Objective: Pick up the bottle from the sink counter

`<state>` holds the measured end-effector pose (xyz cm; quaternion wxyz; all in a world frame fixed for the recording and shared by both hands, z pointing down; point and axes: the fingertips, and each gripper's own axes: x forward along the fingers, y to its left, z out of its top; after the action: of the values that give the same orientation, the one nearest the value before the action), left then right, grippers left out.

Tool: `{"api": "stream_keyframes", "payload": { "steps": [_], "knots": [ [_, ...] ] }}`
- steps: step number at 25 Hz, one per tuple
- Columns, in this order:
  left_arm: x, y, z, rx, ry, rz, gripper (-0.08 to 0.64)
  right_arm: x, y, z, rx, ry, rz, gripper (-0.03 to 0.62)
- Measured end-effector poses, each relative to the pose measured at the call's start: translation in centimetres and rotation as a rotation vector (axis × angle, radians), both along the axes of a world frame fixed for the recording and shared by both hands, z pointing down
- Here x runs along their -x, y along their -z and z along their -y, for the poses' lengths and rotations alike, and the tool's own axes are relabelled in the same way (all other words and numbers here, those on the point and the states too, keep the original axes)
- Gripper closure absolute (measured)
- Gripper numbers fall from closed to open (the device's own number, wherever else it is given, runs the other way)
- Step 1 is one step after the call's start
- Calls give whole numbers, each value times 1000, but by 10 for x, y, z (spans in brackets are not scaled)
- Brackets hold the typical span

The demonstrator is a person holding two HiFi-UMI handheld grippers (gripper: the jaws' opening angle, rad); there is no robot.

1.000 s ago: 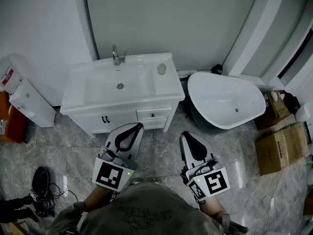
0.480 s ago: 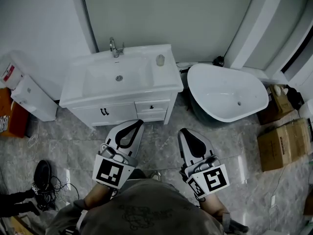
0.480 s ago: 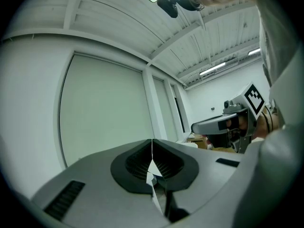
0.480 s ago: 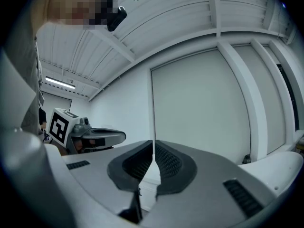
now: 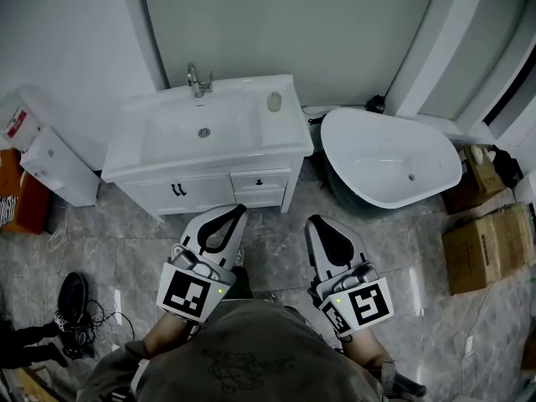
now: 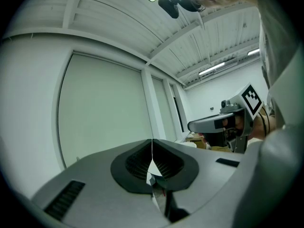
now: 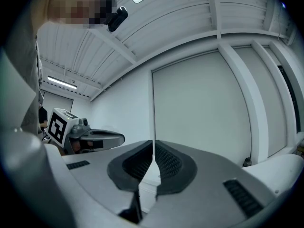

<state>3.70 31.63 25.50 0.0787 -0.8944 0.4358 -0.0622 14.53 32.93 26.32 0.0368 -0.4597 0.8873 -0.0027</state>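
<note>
Presently idle: bottle untouched, both grippers closed

Head view: the bottle (image 5: 275, 101) stands upright at the right rear of the sink counter (image 5: 289, 136). It is well apart from the left gripper (image 5: 228, 218) and right gripper (image 5: 316, 224), which are held low over the floor. Risk, as judged: reaching in with the jaws together would topple the bottle (it looks small and light) into the basin.

Left gripper view: jaws meet, nothing between them.

Right gripper view: jaws likewise together, empty.

One bottle (image 5: 275, 101), one sink (image 5: 287, 137), one faucet (image 5: 197, 81), one bathtub (image 5: 392, 201), two grippers (image 5: 237, 213) (image 5: 311, 222).
</note>
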Motion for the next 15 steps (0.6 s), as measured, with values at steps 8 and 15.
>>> {"api": "stream_keyframes", "payload": {
  "steps": [8, 15],
  "knots": [
    [11, -16, 28, 3, 13, -1, 541, 13, -18, 30, 7, 10, -16, 557],
    [25, -17, 80, -6, 11, 0, 541, 23, -18, 83, -3, -6, -12, 557]
  ]
}}
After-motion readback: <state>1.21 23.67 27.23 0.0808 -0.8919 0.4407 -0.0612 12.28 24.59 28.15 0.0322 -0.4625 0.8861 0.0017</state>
